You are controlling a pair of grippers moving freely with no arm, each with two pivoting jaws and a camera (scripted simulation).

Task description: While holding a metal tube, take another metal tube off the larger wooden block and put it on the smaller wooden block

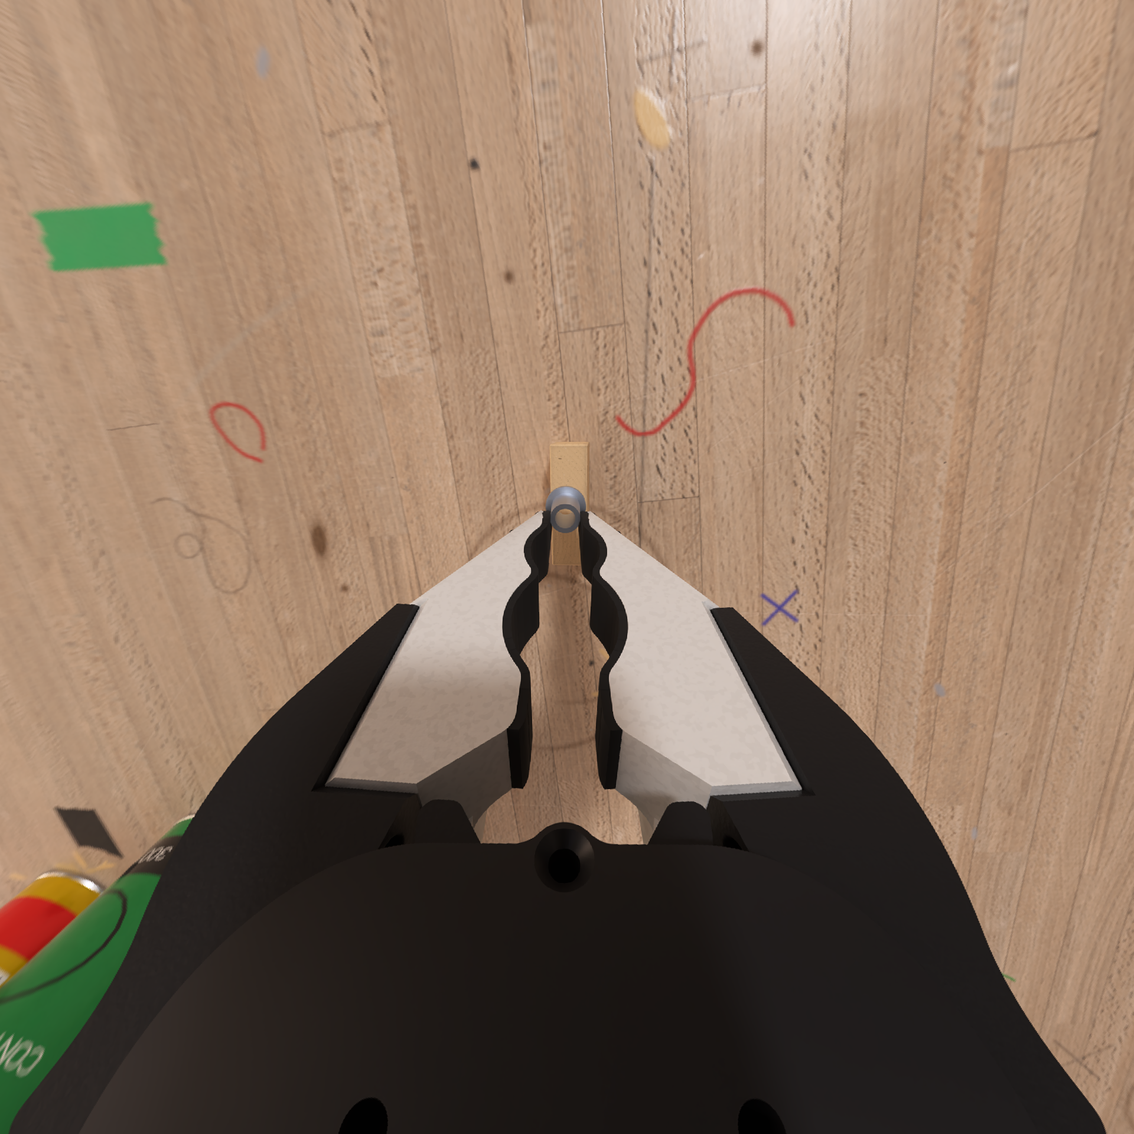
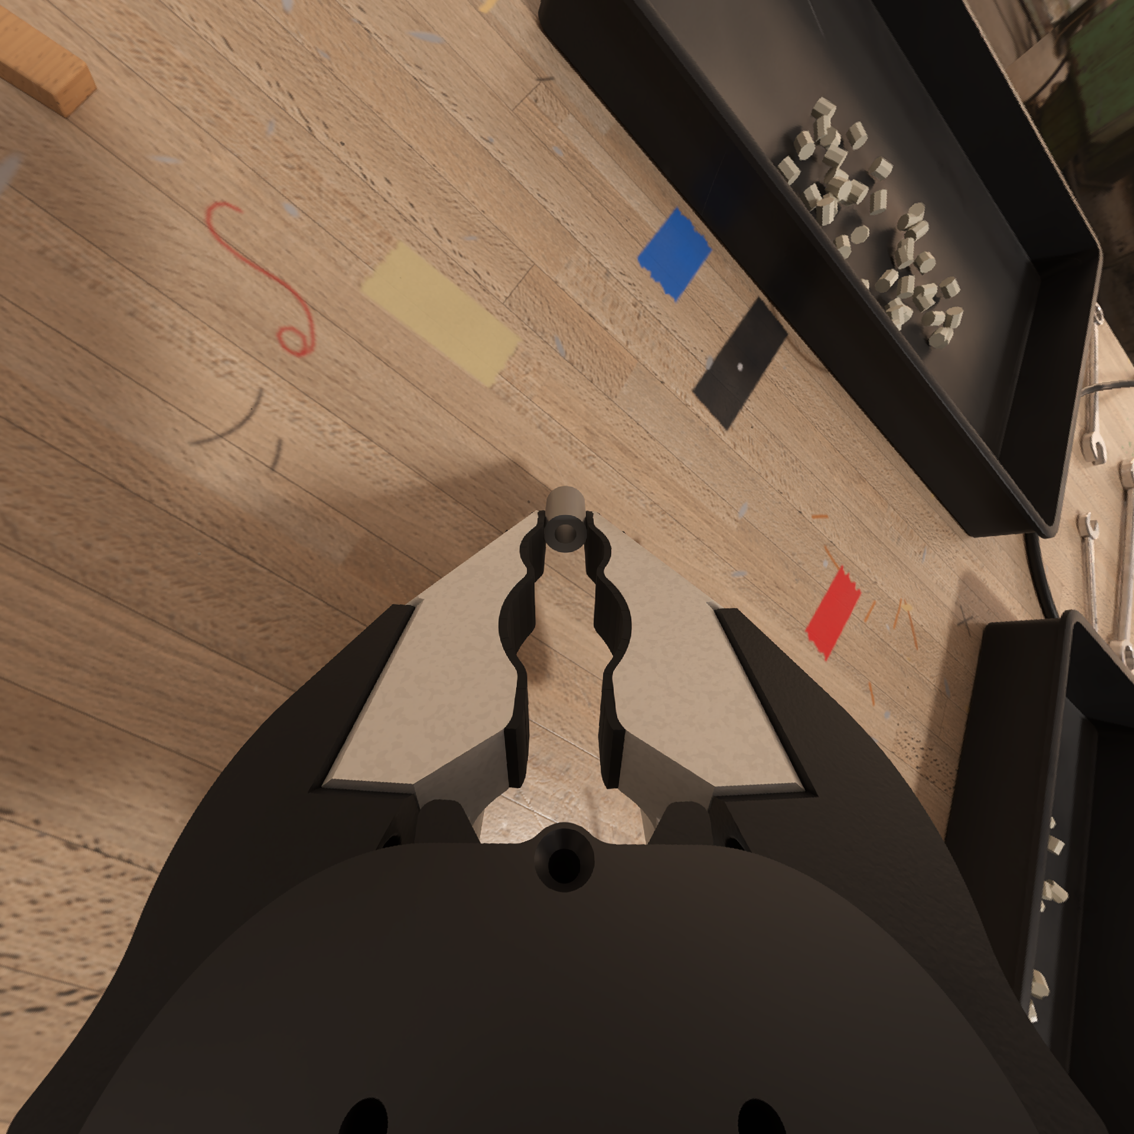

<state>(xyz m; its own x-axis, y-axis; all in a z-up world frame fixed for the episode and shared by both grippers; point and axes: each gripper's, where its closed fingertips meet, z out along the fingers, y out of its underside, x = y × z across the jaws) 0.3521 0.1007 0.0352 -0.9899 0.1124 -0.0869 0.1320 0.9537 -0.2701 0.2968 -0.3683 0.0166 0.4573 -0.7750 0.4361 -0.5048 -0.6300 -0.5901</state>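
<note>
Left wrist view: the left hand-held gripper [image 1: 565, 518] pinches a metal tube [image 1: 564, 514] end-on, directly above a small wooden block [image 1: 567, 469] whose long axis runs straight ahead on the bench [image 1: 368, 307]. The right hand-held gripper [image 2: 565, 529] pinches another tube [image 2: 564, 521], with a second block [image 2: 43, 61] far off to its upper left.

Matt black plastic shells with speckled off-white panels on both the left gripper [image 1: 565, 521] and right gripper [image 2: 565, 521]. Smooth, slightly shiny metal tube [image 1: 565, 514], duller grey tube [image 2: 564, 521]. Pale sanded wooden block [image 1: 568, 466]. Grainy wooden tabletop [image 2: 184, 552], satin black tray [image 2: 705, 116].
</note>
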